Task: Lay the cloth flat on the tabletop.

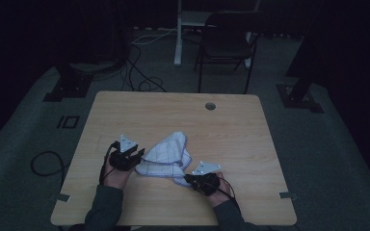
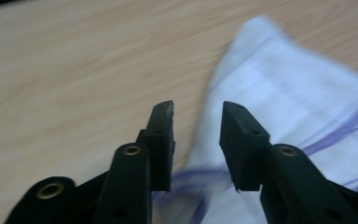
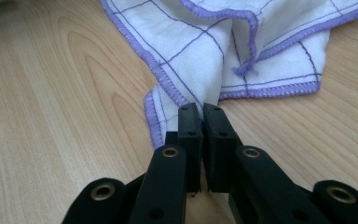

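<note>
1. A white dishcloth with purple stitched edging [image 1: 167, 156] lies crumpled on the near half of a wooden table [image 1: 231, 139], between two hand-held grippers.
2. The right gripper [image 3: 200, 109] is clamped on the cloth's near corner, jaws pressed together with the hem pinched between them; the fabric fans away from it toward the table's far side.
3. The left gripper [image 2: 196, 116] stands partly open with nothing between its pads; the cloth [image 2: 298, 107] lies ahead and to its right, its edge apparently just under the right jaw, though blur makes this uncertain.
4. Seen from above, the cloth's long axis runs from the right gripper [image 1: 200, 179] up and away; the left gripper [image 1: 127, 156] sits just beside its left-hand edge, the free side nearest it.
</note>
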`<state>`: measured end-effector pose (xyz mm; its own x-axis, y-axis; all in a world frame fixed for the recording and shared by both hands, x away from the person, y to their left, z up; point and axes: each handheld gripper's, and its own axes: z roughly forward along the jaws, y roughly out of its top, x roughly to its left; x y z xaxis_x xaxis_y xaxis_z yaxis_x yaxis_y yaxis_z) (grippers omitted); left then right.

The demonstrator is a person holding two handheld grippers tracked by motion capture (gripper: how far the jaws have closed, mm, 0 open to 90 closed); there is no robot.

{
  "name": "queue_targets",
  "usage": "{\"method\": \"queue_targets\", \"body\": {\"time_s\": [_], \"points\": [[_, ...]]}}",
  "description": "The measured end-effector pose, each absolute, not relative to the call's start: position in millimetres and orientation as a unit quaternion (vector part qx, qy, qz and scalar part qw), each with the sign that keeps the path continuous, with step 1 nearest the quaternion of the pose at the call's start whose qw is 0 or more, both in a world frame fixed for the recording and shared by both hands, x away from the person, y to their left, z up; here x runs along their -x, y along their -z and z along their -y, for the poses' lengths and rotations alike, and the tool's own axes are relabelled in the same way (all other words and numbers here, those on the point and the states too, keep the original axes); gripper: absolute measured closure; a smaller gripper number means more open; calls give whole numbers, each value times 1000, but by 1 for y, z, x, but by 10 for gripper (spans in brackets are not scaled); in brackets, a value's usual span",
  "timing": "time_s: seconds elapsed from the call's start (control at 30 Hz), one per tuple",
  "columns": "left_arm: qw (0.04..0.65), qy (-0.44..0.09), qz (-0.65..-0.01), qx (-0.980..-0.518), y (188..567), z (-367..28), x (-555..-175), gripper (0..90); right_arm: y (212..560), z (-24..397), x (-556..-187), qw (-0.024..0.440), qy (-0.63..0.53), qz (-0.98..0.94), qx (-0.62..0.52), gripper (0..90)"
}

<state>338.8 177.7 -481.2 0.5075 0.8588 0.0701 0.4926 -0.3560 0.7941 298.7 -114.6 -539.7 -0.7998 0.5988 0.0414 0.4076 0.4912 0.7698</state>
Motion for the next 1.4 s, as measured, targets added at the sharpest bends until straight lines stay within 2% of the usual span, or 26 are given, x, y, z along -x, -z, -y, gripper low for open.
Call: {"method": "queue_targets", "body": {"time_s": [0.2, 0.43, 0.6, 0.73, 0.8, 0.83, 0.9, 0.97, 1.2, 1.4], "points": [[380, -235, -360, -819, 475, -135, -340, 582, 540, 115, -298, 115, -409, -856, -295, 874], [368, -226, -298, -851, 486, -96, -333, 525, 539, 117, -299, 116, -411, -854, -297, 874], [347, -221, -285, -866, 496, -80, -330, 509, 539, 117, -299, 116, -411, -855, -296, 873], [320, -238, -280, -873, 504, -72, -330, 488, 540, 116, -299, 115, -409, -855, -296, 874], [301, -253, -279, -876, 509, -68, -332, 534, 540, 116, -299, 117, -408, -856, -294, 873], [278, -272, -291, -874, 512, -66, -335, 598, 540, 116, -299, 117, -408, -856, -294, 873], [279, -274, -304, -869, 508, -68, -340, 743, 540, 117, -299, 117, -408, -856, -295, 873], [291, -279, -318, -858, 500, -72, -343, 839, 540, 117, -299, 115, -408, -856, -296, 874], [323, -293, -364, -823, 469, -100, -364, 870, 539, 118, -299, 118, -407, -855, -298, 875], [340, -282, -429, -788, 453, -146, -397, 873, 537, 121, -298, 126, -405, -855, -299, 874]]}}
